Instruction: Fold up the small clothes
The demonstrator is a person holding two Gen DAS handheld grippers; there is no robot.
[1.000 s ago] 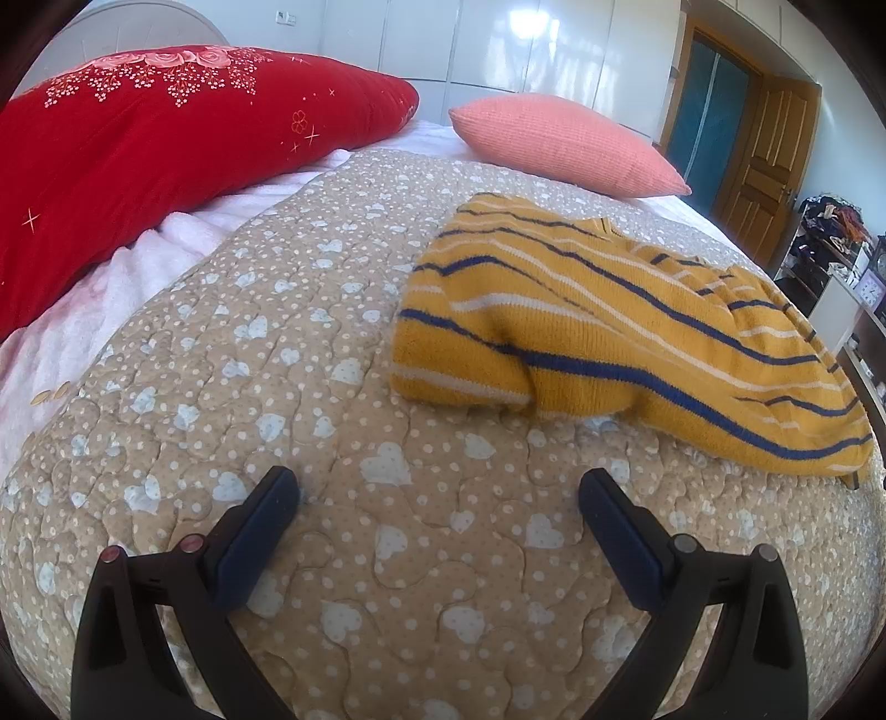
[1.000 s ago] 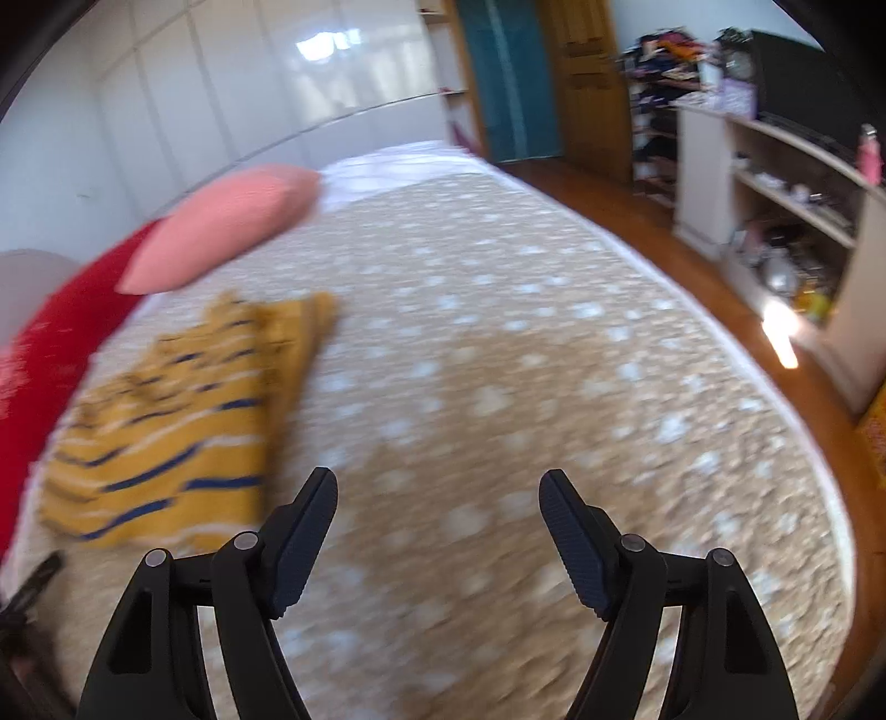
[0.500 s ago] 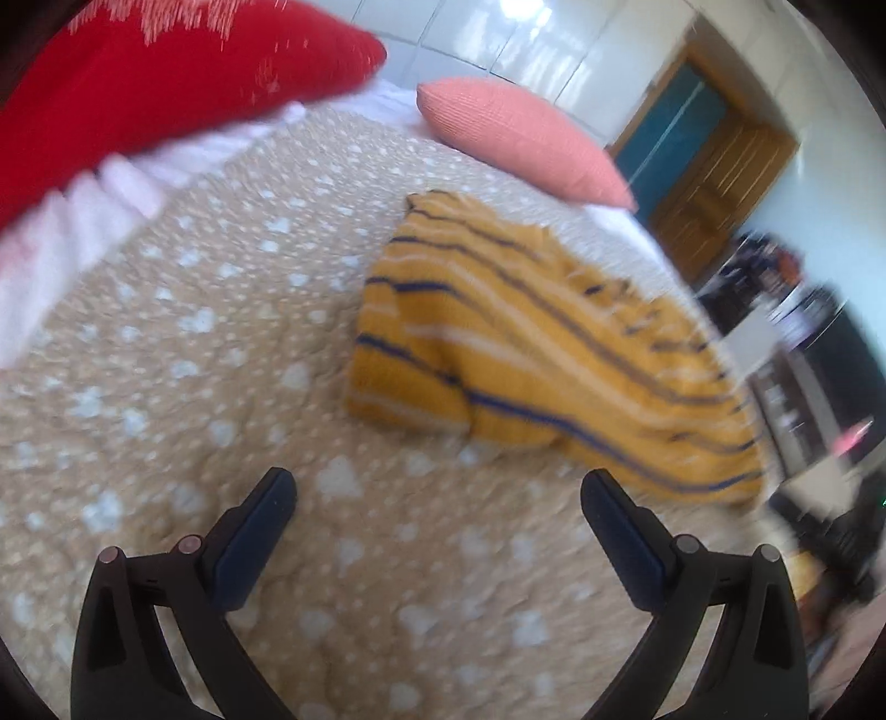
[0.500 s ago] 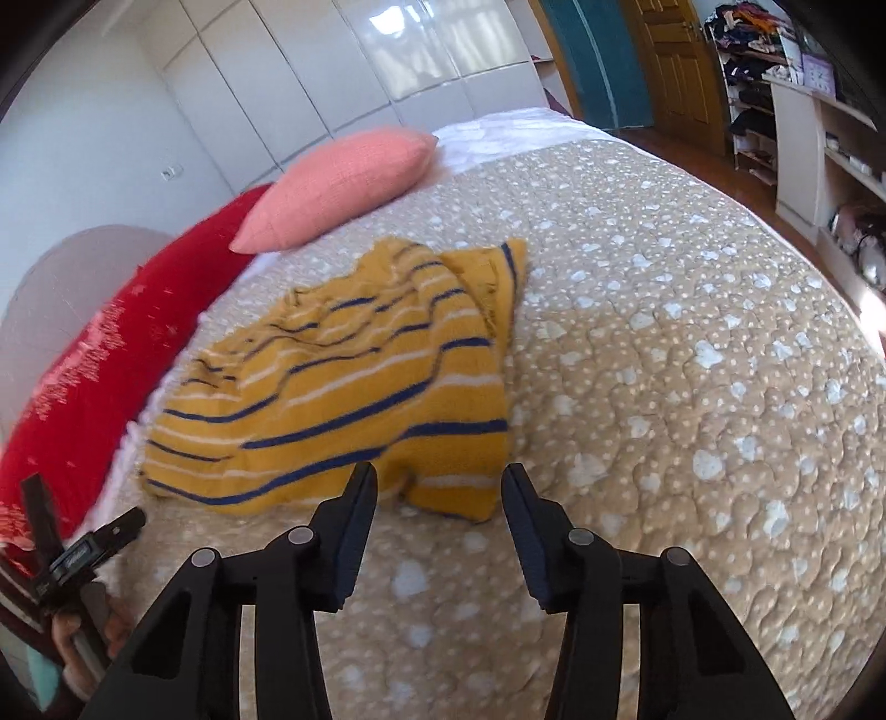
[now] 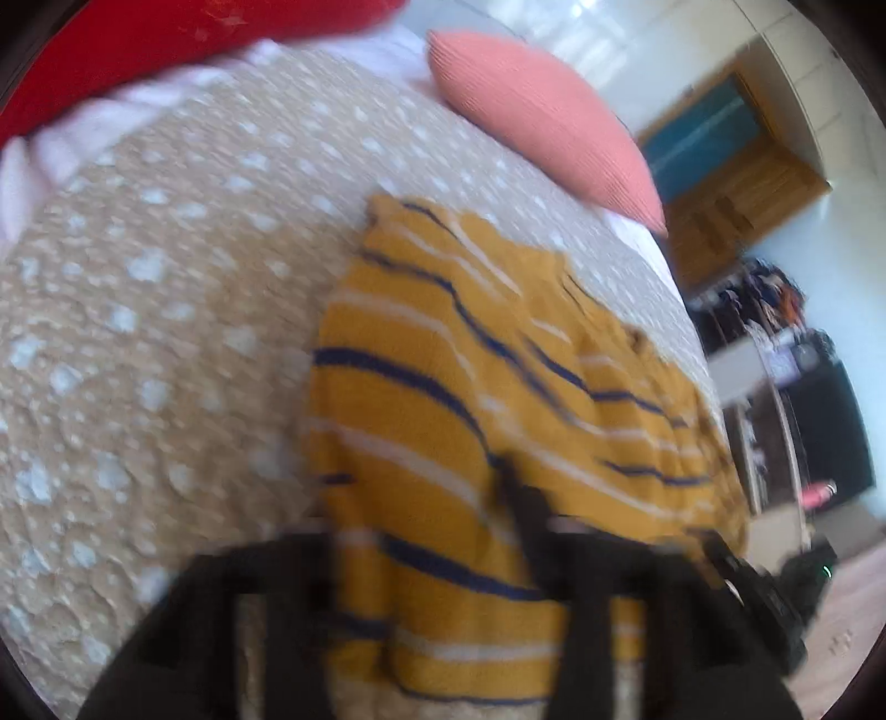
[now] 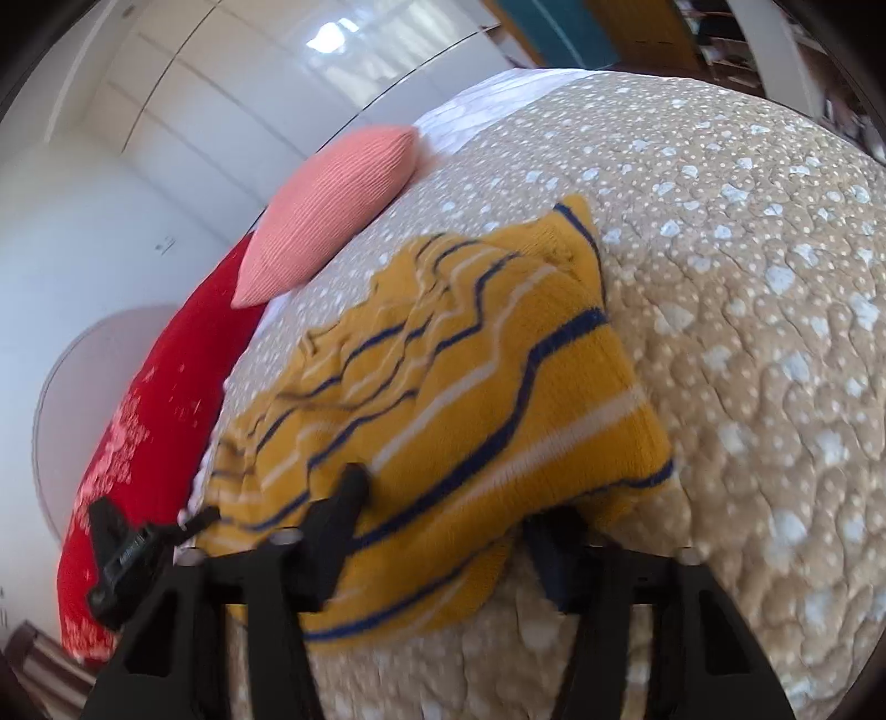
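Note:
A yellow sweater with navy and white stripes [image 5: 443, 399] lies crumpled on the beige bedspread [image 5: 138, 332]. In the blurred left wrist view my left gripper [image 5: 426, 554] is at its near hem. The jaws are closing and bunched knit fills the gap between them. In the right wrist view my right gripper [image 6: 448, 531] is at the sweater's [image 6: 470, 387] other near corner. Its jaws are closing too; the hem lies between them and drapes over the right finger [image 6: 554, 559]. The left tool's black body [image 6: 127, 548] shows at the sweater's far-left corner.
A pink pillow [image 5: 542, 127] [image 6: 332, 216] and a red quilt [image 5: 166, 44] [image 6: 149, 432] lie at the head of the bed. Bare bedspread [image 6: 747, 332] stretches right of the sweater. A wooden door [image 5: 742, 188] and cluttered shelves [image 5: 786, 354] stand beyond the bed.
Both grippers came forward from bare bedspread onto the sweater's near edge. Their jaws went from wide apart to narrow, with knit now between them. The left view turned and blurred.

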